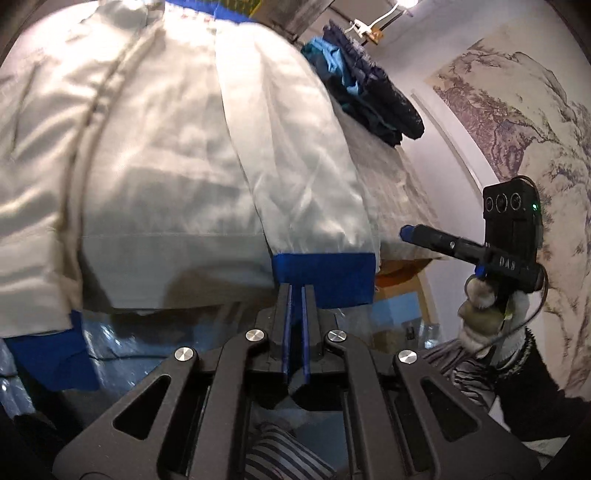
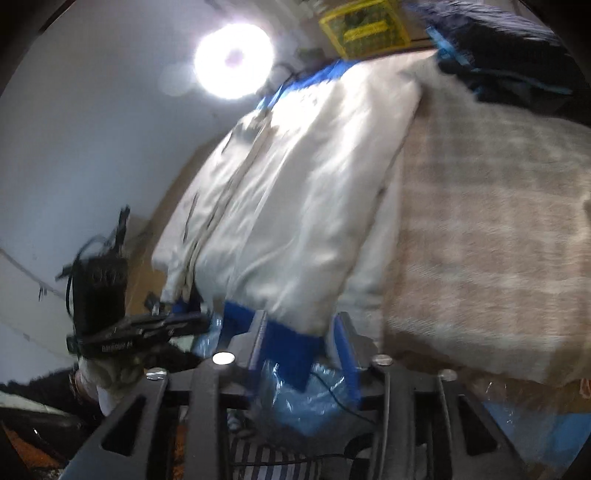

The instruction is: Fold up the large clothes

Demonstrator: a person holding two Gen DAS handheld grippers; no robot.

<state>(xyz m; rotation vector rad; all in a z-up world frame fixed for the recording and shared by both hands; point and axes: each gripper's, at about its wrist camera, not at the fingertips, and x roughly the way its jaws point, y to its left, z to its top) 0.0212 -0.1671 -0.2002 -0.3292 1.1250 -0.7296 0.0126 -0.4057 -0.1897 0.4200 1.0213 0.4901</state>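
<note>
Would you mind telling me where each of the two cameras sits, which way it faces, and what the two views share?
Left wrist: sits on the left gripper, looking forward over the white jacket towards the dark clothes pile; its nearly closed fingers, the right gripper and a gloved hand show.
Right wrist: sits on the right gripper, looking along the jacket towards a bright lamp; its open fingers straddle a blue cuff; the left gripper shows at left.
Shared: jacket, checked cloth, dark pile, each other's gripper.

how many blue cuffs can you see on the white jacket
2. One blue cuff ends the sleeve just ahead of the left gripper; another hangs at the lower left corner. The blue collar isn't counted; other trim may be hidden.
</note>
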